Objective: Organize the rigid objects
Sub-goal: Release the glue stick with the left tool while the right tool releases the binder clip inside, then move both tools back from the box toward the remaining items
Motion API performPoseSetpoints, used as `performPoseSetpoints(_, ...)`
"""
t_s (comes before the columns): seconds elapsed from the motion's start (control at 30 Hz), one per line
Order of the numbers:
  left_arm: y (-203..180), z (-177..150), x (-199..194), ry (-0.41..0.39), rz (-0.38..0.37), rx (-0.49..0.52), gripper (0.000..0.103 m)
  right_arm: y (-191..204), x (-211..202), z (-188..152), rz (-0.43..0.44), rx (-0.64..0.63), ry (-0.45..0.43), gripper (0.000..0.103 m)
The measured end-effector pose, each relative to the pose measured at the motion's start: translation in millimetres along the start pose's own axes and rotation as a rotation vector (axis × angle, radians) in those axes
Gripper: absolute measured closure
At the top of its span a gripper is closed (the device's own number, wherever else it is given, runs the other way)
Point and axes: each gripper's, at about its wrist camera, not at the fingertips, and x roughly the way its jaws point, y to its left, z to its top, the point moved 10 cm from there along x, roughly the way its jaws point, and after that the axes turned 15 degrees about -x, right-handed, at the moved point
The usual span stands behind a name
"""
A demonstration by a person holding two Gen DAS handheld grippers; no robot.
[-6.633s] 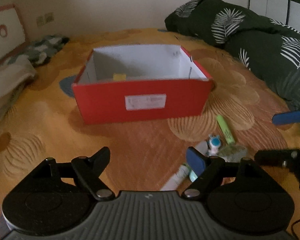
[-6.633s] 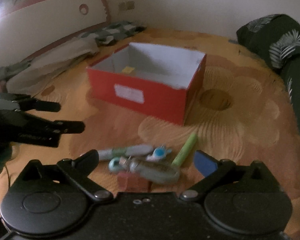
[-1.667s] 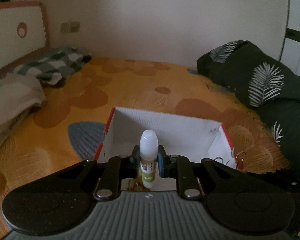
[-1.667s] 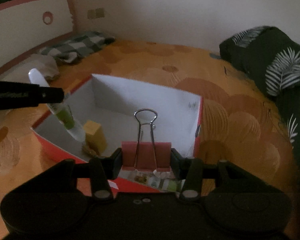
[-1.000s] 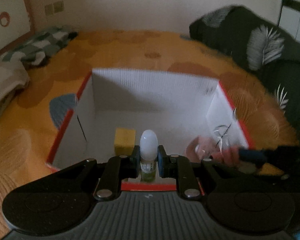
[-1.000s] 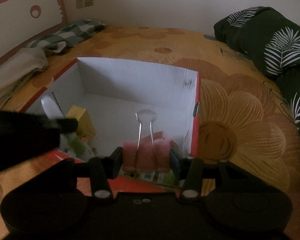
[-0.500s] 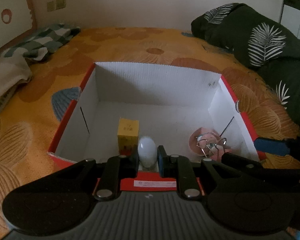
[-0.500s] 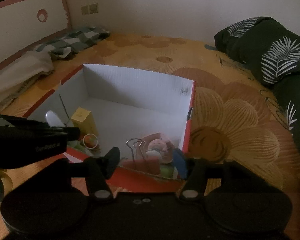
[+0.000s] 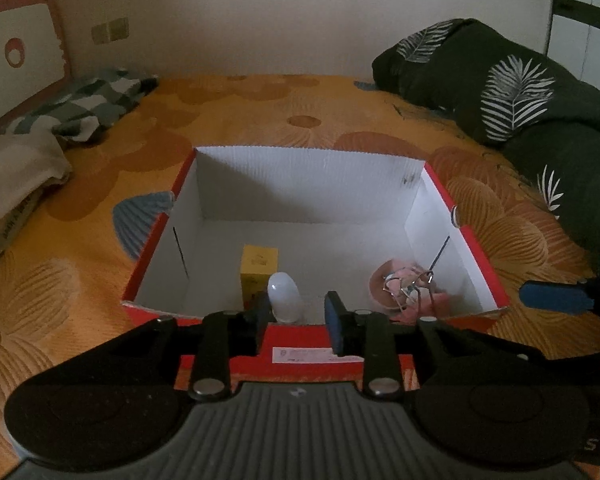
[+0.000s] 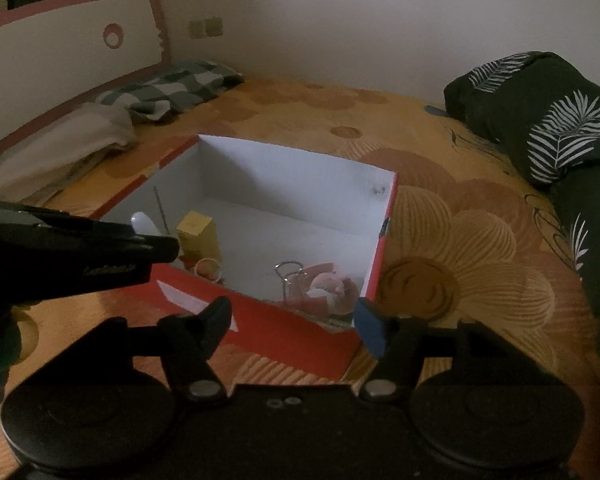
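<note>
A red box (image 9: 316,350) with white inner walls sits on the orange bedspread. In it are a yellow carton (image 9: 259,268), a pink binder clip (image 9: 412,292) and a white-capped tube (image 9: 284,298). My left gripper (image 9: 298,320) is open over the box's near wall; the tube stands between its fingers, loose. My right gripper (image 10: 296,324) is open and empty at the box's near right corner (image 10: 300,320). In the right wrist view the clip (image 10: 312,284), the carton (image 10: 198,234) and the tube's cap (image 10: 142,222) show, with the left gripper's black body (image 10: 76,252) across the box's left side.
A dark leaf-print duvet (image 9: 532,108) lies along the right. A checked cloth (image 9: 88,104) and a beige blanket (image 9: 16,172) lie at the left by a white headboard (image 10: 72,52). The wall is behind.
My left gripper has opened and let go of the tube, which now sits lower in the box. My right gripper has drawn back from the box; the clip lies inside.
</note>
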Motion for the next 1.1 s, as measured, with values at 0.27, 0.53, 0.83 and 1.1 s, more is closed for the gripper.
performPoseSetpoints(0.27, 0, -4, -21, -0.006, -0.025, 0.0, 0.074, 12, -29, -5, 0.034, -0.026, -0.029, 0.025)
performPoseSetpoints(0.53, -7, -19, -44, 0.0, -0.058, 0.015, 0.074, 14, -61, -16, 0.067, -0.026, -0.056, 0.017)
performPoseSetpoints(0.83, -12, -40, -70, 0.007, -0.092, 0.038, 0.074, 11, -85, -44, 0.08, -0.014, -0.054, 0.013)
performPoseSetpoints(1.1, -14, -63, -93, -0.022, -0.118, 0.069, 0.032, 9, -94, -78, 0.077, 0.001, -0.028, 0.013)
